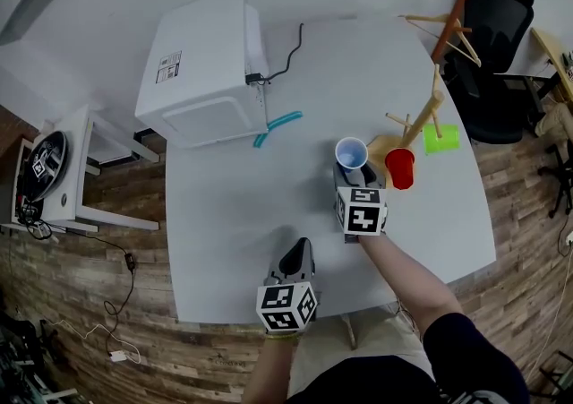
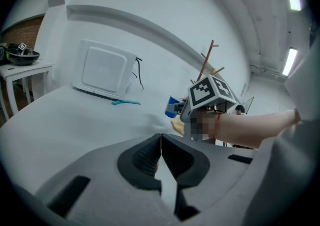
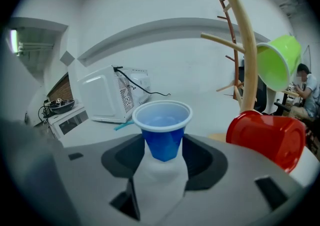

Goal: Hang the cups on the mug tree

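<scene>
A blue cup [image 3: 162,125] stands upright between the jaws of my right gripper [image 3: 163,145], which is shut on its lower part. In the head view that blue cup [image 1: 351,154] sits just left of the wooden mug tree [image 1: 421,120], with the right gripper [image 1: 356,176] behind it. A red cup [image 1: 399,168] hangs mouth-down on a low branch, and a green cup [image 1: 440,138] hangs on the far side. The red cup [image 3: 267,137] and green cup [image 3: 277,62] flank the tree's trunk [image 3: 246,59]. My left gripper [image 1: 297,259] hovers near the table's front edge, shut and empty [image 2: 160,137].
A white microwave [image 1: 206,71] stands at the back left of the grey table [image 1: 233,214], with a black cable and a teal tool [image 1: 277,124] beside it. A tall wooden coat stand [image 1: 457,4] and a black chair [image 1: 497,53] are beyond the table's right end.
</scene>
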A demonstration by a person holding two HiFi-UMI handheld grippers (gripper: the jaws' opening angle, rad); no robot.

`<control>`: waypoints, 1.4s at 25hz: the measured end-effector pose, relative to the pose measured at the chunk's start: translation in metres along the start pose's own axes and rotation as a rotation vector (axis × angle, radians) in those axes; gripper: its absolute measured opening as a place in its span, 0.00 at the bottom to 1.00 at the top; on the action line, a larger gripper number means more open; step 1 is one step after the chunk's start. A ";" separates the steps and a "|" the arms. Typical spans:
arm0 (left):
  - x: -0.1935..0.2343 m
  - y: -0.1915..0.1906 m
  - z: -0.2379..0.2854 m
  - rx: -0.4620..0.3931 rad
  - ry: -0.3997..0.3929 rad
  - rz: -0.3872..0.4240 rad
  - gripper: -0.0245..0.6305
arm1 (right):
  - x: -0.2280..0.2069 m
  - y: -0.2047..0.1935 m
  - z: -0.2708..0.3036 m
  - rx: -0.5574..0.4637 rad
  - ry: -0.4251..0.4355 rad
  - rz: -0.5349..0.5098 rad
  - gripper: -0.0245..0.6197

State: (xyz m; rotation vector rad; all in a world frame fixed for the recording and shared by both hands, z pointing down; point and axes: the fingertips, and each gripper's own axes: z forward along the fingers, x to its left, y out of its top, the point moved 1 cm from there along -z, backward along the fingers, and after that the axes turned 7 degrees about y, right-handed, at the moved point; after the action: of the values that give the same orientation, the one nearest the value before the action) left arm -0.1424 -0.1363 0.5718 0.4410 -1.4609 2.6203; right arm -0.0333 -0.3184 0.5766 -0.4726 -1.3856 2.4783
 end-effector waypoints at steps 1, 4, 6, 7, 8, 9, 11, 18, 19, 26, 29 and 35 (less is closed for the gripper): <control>-0.001 0.001 -0.002 -0.002 -0.004 0.003 0.07 | 0.001 0.001 -0.003 -0.003 0.001 0.000 0.42; -0.002 0.002 -0.006 -0.009 -0.013 0.012 0.07 | 0.005 0.005 -0.010 -0.014 0.006 0.003 0.42; -0.003 0.003 -0.010 -0.014 -0.017 0.018 0.07 | 0.007 0.007 -0.015 -0.019 0.008 0.006 0.42; -0.003 0.004 -0.011 -0.016 -0.018 0.020 0.07 | 0.008 0.008 -0.017 -0.021 0.010 0.008 0.42; -0.003 0.004 -0.013 -0.018 -0.020 0.024 0.07 | 0.009 0.009 -0.020 -0.023 0.011 0.010 0.42; -0.003 0.005 -0.014 -0.020 -0.022 0.027 0.07 | 0.010 0.010 -0.022 -0.025 0.013 0.013 0.42; -0.004 0.007 -0.017 -0.024 -0.022 0.031 0.07 | 0.012 0.013 -0.026 -0.029 0.019 0.021 0.42; -0.008 0.011 -0.025 -0.034 -0.021 0.041 0.07 | 0.013 0.026 -0.038 -0.064 0.036 0.093 0.42; -0.009 0.011 -0.026 -0.035 -0.020 0.043 0.07 | 0.013 0.029 -0.039 -0.075 0.039 0.112 0.42; -0.014 0.007 -0.034 -0.032 -0.012 0.060 0.07 | 0.009 0.048 -0.040 -0.154 0.061 0.281 0.42; -0.015 0.006 -0.038 -0.030 -0.009 0.063 0.07 | 0.006 0.053 -0.040 -0.176 0.071 0.352 0.42; -0.017 0.007 -0.042 -0.035 -0.009 0.070 0.07 | 0.001 0.065 -0.039 -0.227 0.086 0.492 0.42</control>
State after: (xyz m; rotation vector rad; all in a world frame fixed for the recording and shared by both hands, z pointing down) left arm -0.1361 -0.1036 0.5397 0.4053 -1.5505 2.6446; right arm -0.0227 -0.3216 0.5017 -1.0706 -1.6879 2.6251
